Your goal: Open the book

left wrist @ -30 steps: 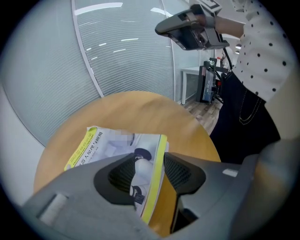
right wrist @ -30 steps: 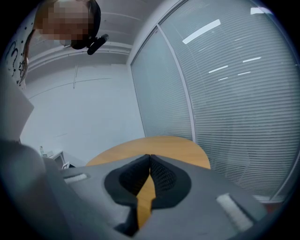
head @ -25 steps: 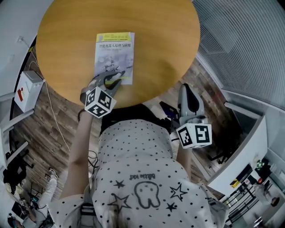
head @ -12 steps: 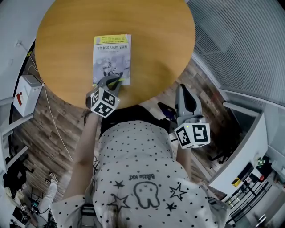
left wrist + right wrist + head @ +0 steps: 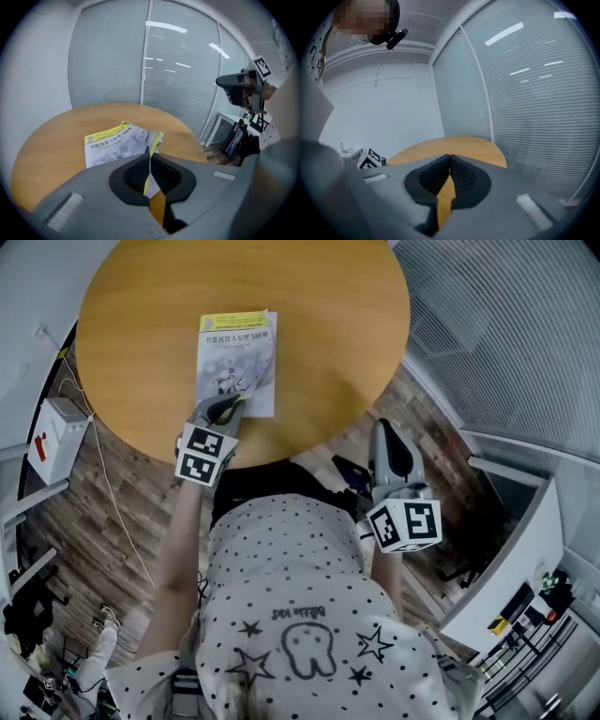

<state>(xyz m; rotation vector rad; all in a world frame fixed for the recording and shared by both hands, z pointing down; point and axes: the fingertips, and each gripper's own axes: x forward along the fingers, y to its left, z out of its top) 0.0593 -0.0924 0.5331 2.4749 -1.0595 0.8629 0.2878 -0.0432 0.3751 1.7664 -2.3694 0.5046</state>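
A book (image 5: 238, 357) with a white and yellow cover lies on the round wooden table (image 5: 319, 324), its near edge toward me. My left gripper (image 5: 227, 409) is at the book's near edge, shut on the cover's corner; in the left gripper view the thin cover sheet (image 5: 151, 161) stands pinched upright between the pads, with the rest of the book (image 5: 115, 143) beyond. The cover's right edge is lifted a little. My right gripper (image 5: 392, 442) is held off the table's near right side, shut, with nothing between its pads (image 5: 449, 171).
A white box (image 5: 58, 427) with a cable sits on the wood floor left of the table. Blinds and glass walls stand to the right and behind. A white desk with dark gear (image 5: 511, 587) is at the lower right.
The left gripper has rolled and its jaws have closed on the book cover's near corner; the cover edge now stands slightly raised. The right gripper has stayed put.
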